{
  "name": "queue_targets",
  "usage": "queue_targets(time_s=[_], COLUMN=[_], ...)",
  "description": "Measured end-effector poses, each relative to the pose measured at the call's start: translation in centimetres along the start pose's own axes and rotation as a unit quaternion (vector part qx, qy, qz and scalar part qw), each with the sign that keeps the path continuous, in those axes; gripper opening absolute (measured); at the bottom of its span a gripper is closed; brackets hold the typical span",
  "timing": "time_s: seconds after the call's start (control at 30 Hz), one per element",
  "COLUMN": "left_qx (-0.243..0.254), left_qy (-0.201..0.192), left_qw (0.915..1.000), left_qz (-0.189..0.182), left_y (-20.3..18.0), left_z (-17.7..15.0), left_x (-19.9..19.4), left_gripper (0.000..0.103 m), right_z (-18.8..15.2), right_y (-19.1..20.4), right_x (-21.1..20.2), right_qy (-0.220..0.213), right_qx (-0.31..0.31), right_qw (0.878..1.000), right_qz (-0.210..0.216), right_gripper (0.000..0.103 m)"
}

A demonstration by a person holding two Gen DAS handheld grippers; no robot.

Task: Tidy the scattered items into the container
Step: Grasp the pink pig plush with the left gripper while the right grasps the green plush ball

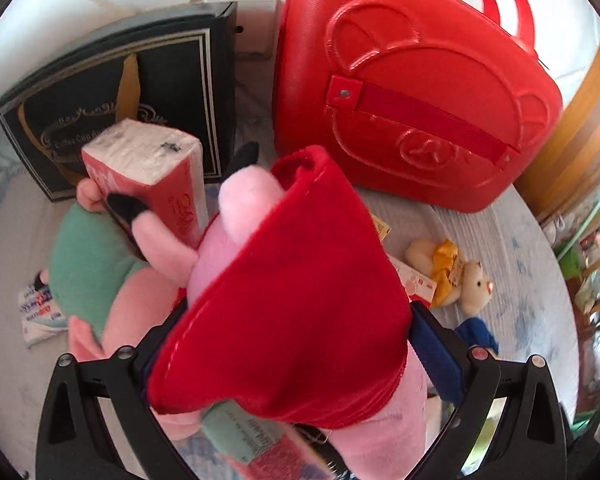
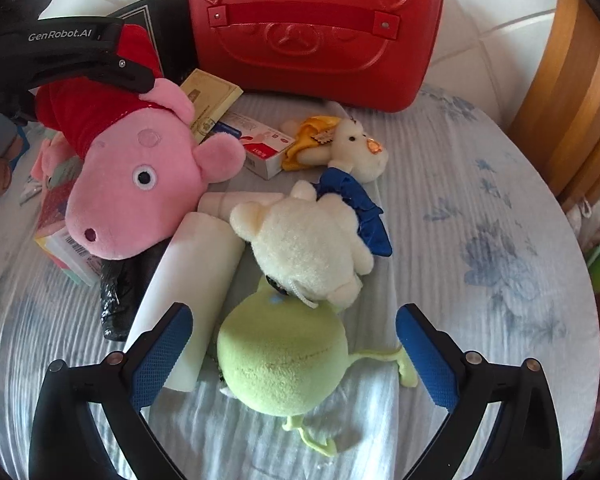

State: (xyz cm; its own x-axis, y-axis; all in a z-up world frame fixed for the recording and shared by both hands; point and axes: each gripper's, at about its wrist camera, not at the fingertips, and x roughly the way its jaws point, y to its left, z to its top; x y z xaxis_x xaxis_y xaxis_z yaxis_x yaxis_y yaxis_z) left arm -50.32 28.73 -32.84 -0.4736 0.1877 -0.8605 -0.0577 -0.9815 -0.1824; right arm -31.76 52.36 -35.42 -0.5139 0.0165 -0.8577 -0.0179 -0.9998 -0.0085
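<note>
The right gripper (image 2: 294,354) is hovering with fingers spread around the green plush (image 2: 280,364) on the bed (image 2: 480,280). Left, the left gripper (image 1: 288,344) is clamping the pig (image 2: 140,184). The red case (image 2: 316,28) is standing shut, far.

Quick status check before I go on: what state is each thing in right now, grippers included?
Left gripper: shut on the pig plush.
Pig plush: held by its red dress, head hanging over the bed.
Right gripper: open, fingers either side of the green plush.
Green plush: lying on the bed, not gripped.
Red case: closed, standing upright.
White bear: lying loose on the bed.
Tissue pack: standing on end.
</note>
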Motion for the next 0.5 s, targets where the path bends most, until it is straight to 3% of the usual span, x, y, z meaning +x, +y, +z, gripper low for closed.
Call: queue_targets(time_s=[0.13,0.17,0.27,0.3,0.33,0.5], left_qx=[0.012,0.018,0.027,0.025,0.024,0.014], left_qy=[-0.008,-0.010,-0.015,-0.016,-0.017,-0.027], left_qw=[0.9999,0.9998,0.9995,0.9995,0.9995,0.9992], left_qz=[-0.002,-0.002,-0.004,-0.007,-0.010,-0.027], left_y=[-0.7,-0.9,-1.1,-1.0,-0.9,0.3], left_z=[-0.2,-0.4,-0.4,-0.5,-0.6,-1.4], left_x=[-0.3,-0.5,-1.0,-1.2,-1.5,-3.2], left_gripper=[0.085,0.082,0.075,0.073,0.072,0.071], right_z=[-0.3,-0.5,-1.0,-1.0,-1.0,-1.2], right_y=[-0.8,-1.0,-1.2,-0.8,-0.2,0.1], right_x=[0.3,0.5,0.8,0.9,0.9,0.1], right_qy=[0.012,0.020,0.027,0.030,0.031,0.031], right_qx=[0.022,0.027,0.037,0.027,0.014,0.016], right_qw=[1.000,0.999,0.999,0.999,0.999,0.999], right_qz=[0.010,0.009,0.026,0.032,0.036,0.035], right_gripper=[0.102,0.091,0.082,0.075,0.062,0.058])
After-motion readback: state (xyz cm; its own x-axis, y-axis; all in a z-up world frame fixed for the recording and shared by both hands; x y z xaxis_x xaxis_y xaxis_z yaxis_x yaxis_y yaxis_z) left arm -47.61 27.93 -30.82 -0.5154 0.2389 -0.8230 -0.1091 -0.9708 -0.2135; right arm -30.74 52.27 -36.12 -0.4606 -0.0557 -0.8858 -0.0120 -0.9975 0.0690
